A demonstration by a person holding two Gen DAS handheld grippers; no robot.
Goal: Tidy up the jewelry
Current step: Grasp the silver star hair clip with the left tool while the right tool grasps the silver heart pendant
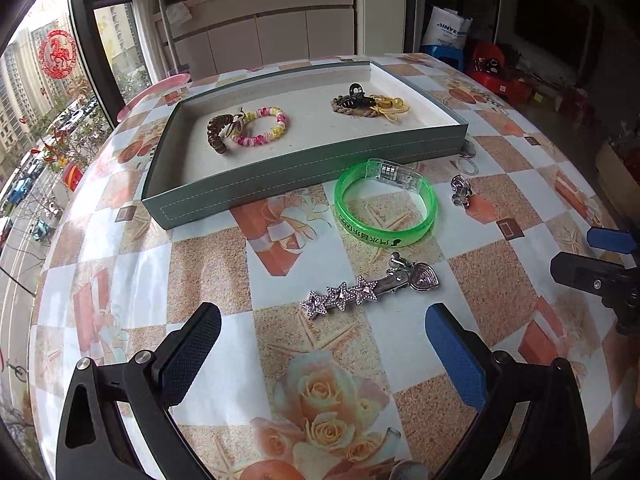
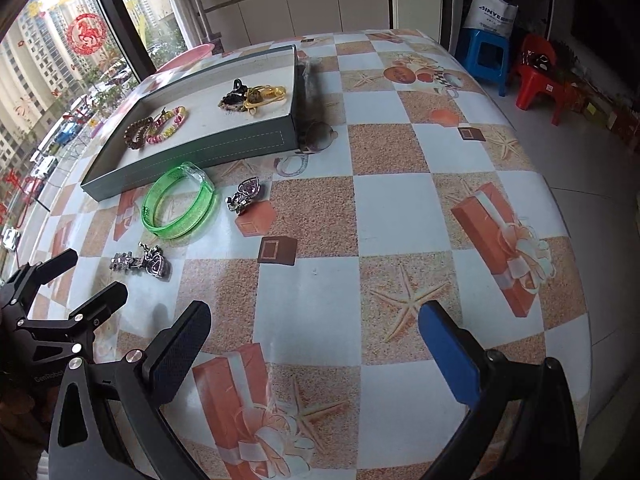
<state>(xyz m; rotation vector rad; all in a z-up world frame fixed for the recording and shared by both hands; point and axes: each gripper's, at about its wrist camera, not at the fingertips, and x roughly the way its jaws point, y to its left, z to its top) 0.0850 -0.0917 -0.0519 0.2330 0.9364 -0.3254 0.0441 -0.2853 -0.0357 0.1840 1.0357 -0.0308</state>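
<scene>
Left gripper (image 1: 322, 356) wide open, empty, near star hair clip (image 1: 340, 296) on table (image 1: 208, 268) (right gripper (image 2: 314, 344) likewise open, empty); could skid off thin clip, missing tray (image 1: 240, 178).

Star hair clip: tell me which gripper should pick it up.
Left. The star hair clip lies just ahead of the open left gripper. The right gripper, also open, faces bare tablecloth with the clip far off to its left.

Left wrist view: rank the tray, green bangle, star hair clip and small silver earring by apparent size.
1. Tray
2. Green bangle
3. Star hair clip, though nearer the camera, so this gap is unsure
4. Small silver earring
</scene>
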